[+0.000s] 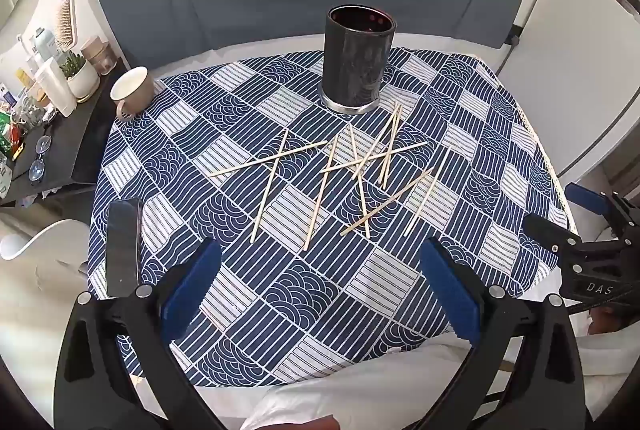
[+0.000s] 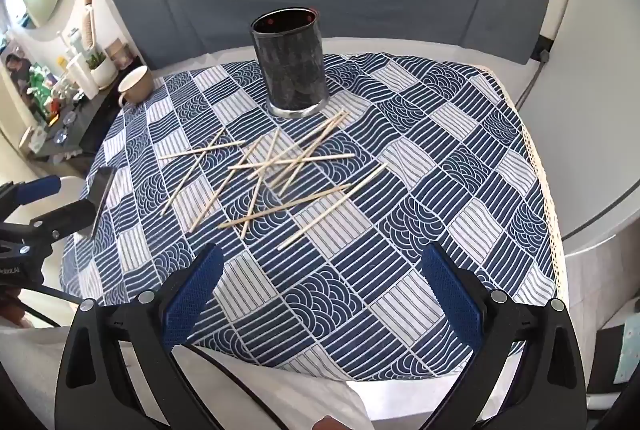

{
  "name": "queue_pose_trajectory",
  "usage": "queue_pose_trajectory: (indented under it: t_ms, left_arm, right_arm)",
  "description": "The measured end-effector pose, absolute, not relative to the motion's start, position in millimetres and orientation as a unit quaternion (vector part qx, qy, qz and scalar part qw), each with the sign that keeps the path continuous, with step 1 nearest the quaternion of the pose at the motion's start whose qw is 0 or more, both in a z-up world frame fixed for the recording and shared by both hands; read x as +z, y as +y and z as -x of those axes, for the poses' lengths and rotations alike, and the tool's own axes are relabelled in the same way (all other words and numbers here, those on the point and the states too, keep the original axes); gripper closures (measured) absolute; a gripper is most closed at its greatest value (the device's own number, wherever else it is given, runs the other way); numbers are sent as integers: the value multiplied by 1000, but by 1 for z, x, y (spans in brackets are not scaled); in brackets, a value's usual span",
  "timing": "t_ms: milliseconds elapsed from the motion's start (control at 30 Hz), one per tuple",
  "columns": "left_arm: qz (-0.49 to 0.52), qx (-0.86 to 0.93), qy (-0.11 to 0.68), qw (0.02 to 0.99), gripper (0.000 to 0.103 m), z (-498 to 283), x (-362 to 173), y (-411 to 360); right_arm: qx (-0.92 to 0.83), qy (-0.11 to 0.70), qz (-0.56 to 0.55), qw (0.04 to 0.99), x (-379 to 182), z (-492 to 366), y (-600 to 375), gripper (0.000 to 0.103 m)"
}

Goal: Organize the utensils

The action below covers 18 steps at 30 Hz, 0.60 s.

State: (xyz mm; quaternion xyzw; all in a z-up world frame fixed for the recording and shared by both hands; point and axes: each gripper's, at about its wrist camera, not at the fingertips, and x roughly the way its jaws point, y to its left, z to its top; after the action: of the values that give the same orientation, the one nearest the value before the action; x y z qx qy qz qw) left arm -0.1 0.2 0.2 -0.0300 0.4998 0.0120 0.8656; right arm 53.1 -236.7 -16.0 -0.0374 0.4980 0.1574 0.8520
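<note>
Two grippers — left gripper (image 1: 320,250), right gripper (image 2: 320,254) — gape above chopsticks (image 1: 352,169).

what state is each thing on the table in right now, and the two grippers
left gripper: open, holding nothing
right gripper: open, holding nothing
holder: upright, looks empty
chopsticks: loose, scattered, several crossing
mug: tipped toward camera, at cloth edge
phone: flat, screen dark
</note>
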Motion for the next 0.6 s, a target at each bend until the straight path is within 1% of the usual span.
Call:
queue_pose_trajectory:
  t_ms: [600]
  left_arm:
    - [28,11,503,864,6,0,-2,1]
  right_arm:
    - [156,495,37,854,-14,-51,-236,8]
